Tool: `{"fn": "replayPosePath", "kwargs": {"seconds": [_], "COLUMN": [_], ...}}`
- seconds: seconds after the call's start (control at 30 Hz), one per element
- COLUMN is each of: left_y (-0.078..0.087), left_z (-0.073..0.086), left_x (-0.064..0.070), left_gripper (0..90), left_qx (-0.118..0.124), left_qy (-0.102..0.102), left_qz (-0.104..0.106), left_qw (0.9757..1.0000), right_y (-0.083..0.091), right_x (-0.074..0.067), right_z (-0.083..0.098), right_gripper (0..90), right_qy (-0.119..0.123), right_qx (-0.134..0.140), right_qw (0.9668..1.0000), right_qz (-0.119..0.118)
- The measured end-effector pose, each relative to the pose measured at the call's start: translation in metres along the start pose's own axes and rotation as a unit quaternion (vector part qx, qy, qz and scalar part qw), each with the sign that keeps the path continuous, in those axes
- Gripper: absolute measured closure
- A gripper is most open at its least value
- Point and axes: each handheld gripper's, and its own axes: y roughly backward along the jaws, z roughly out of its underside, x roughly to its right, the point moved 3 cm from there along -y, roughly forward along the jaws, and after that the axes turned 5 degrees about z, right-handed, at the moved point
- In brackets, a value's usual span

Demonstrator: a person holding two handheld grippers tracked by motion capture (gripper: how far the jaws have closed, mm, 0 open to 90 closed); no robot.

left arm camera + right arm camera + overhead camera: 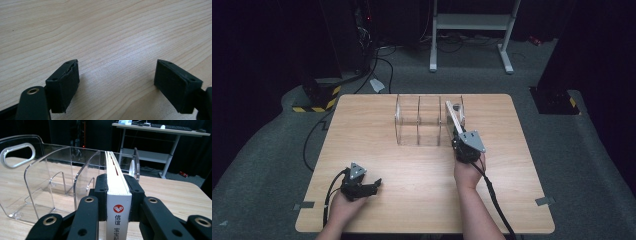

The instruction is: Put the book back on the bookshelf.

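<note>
Right gripper view: right hand-held gripper clamps a stiff, slim book at its spine; left hand-held gripper gapes empty.

Light wooden table, clear acrylic divider rack on its far half.

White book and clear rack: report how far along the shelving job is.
Done: the right gripper has clamped the thin white book by its spine end. In hand: the book is upright, entering the rightmost slot of the clear acrylic divider rack. Left: seating it fully and releasing. The other slots look empty. The left gripper rests open on the wooden table.
</note>
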Motion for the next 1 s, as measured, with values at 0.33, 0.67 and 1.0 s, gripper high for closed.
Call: {"fn": "replayPosePath", "kwargs": {"seconds": [0.33,0.67,1.0], "left_y": [0.000,0.000,0.000], "left_z": [0.000,0.000,0.000], "left_x": [0.000,0.001,0.000], "left_gripper": [20.6,20.8,20.8], "left_qx": [0.000,0.001,0.000], "left_qy": [0.001,0.002,0.001], "left_qz": [-0.001,-0.002,-0.001], "left_qw": [1.0000,1.0000,1.0000], "right_y": [0.006,0.011,0.012], "right_x": [0.004,0.011,0.015], "right_z": [0.015,0.026,0.035], "right_gripper": [74.3,69.1,58.8], "right_qy": [-0.007,-0.021,-0.027], "right_qx": [-0.017,-0.036,-0.072], "right_qw": [0.9998,0.9990,0.9965], "right_qz": [-0.010,-0.015,-0.032]}}
